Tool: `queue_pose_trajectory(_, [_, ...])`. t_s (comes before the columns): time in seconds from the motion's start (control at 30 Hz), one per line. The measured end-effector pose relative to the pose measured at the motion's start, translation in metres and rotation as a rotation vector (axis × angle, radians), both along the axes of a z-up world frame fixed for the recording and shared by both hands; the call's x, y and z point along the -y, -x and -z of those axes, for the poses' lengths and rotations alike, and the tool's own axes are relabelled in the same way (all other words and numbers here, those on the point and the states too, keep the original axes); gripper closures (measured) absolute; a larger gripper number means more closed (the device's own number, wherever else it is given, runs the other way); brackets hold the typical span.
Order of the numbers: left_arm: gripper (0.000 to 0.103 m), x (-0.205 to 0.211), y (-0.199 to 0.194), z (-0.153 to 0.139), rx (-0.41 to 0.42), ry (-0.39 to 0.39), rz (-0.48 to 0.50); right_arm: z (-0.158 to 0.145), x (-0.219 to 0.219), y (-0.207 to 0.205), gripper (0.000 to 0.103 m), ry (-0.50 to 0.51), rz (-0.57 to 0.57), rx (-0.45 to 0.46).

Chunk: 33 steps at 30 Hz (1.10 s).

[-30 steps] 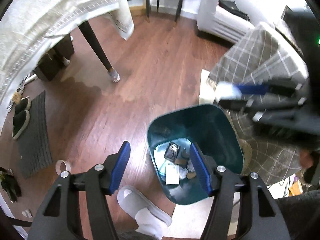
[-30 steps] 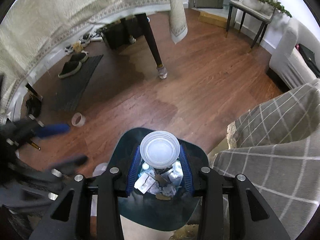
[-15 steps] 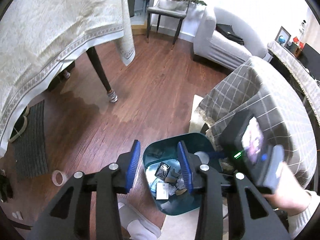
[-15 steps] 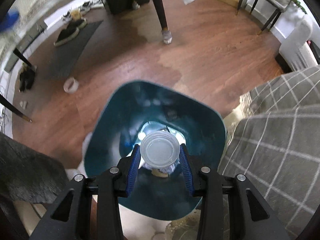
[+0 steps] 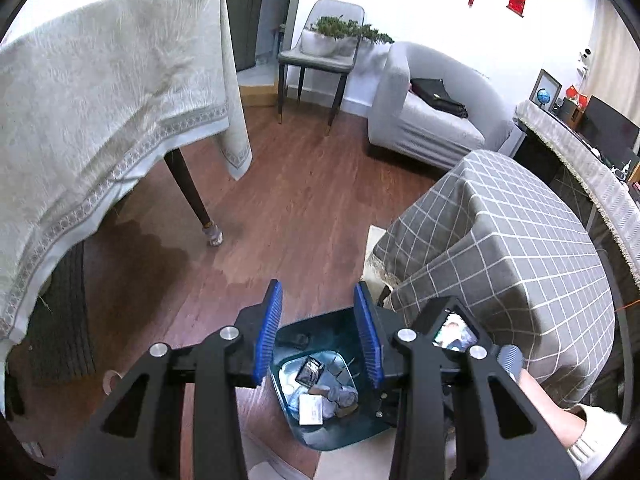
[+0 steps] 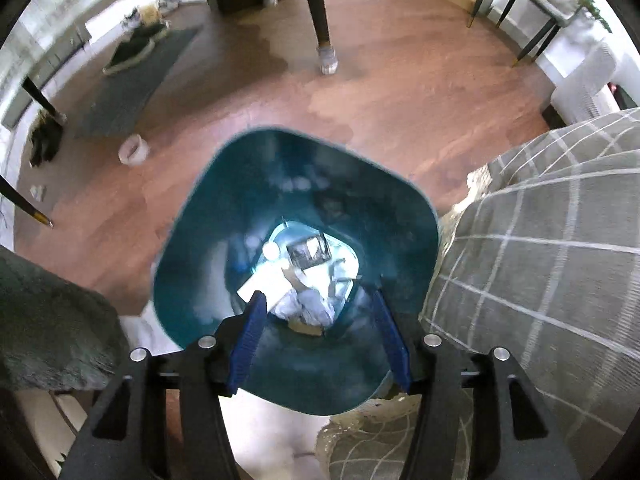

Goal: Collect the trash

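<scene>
Right tongs (image 6: pixel 320 340), jaws just opening and empty, hang over the bin (image 6: pixel 416 216) on the floor by the checked cloth (image 6: pixel 540 260), trash (image 6: pixel 308 304) blurred inside; left tongs (image 5: pixel 318 336) narrow, empty.

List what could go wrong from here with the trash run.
1. The right gripper, whose jaws have just been opening and are empty, hangs inside the bin's mouth; lifting out carelessly might catch the rim and tip it.
2. The bin stands close to the checked cloth, whose fringe could snag the gripper.
3. A tape roll remains on the floor and may be missed; the left gripper is open and empty.
</scene>
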<state>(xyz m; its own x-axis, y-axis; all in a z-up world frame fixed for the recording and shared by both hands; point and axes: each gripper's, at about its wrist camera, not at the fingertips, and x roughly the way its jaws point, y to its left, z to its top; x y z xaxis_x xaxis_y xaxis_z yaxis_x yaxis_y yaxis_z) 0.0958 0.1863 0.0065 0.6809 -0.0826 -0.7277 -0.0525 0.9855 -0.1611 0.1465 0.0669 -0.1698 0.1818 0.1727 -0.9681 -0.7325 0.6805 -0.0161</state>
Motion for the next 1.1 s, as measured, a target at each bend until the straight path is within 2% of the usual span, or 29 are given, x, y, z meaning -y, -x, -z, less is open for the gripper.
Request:
queue_pose_trajectory(0.1, [0.058,0.0,0.001,-0.012,0.029,-0.023,-0.02,-0.029,0.005,0.003,0.047,-0.068,0.02,0.044])
queue_pose_trajectory(0.33, [0.051,-0.004,0.01,-0.039,0.089,-0.036,-0.055,-0.111,0.039,0.026,0.047,-0.221,0.084,0.181])
queue_pose_trajectory(0.47, [0.047,0.007,0.025,-0.048,0.102,-0.013,-0.044,-0.158,0.079,0.044,0.047,-0.3,0.155,0.277])
queue_pose_trajectory(0.57, [0.039,0.024,0.041,-0.049,0.11,-0.03,-0.022,-0.185,0.111,0.058,0.047,-0.344,0.22,0.338])
queue_pose_trajectory(0.67, [0.034,0.038,0.057,-0.049,0.125,-0.034,0.003,-0.202,0.144,0.074,0.047,-0.365,0.281,0.377])
queue_pose_trajectory(0.87, [0.013,0.063,0.091,-0.056,0.187,-0.088,0.041,-0.221,0.214,0.108,0.047,-0.393,0.429,0.426])
queue_pose_trajectory(0.93, [0.01,0.069,0.101,-0.056,0.193,-0.091,0.055,-0.222,0.234,0.121,0.035,-0.401,0.483,0.442])
queue_pose_trajectory(1.07, [0.007,0.084,0.119,-0.05,0.195,-0.134,0.093,-0.225,0.27,0.146,0.026,-0.401,0.563,0.5])
queue_pose_trajectory(1.1, [0.006,0.086,0.122,-0.048,0.196,-0.147,0.096,-0.225,0.275,0.15,0.02,-0.397,0.576,0.515])
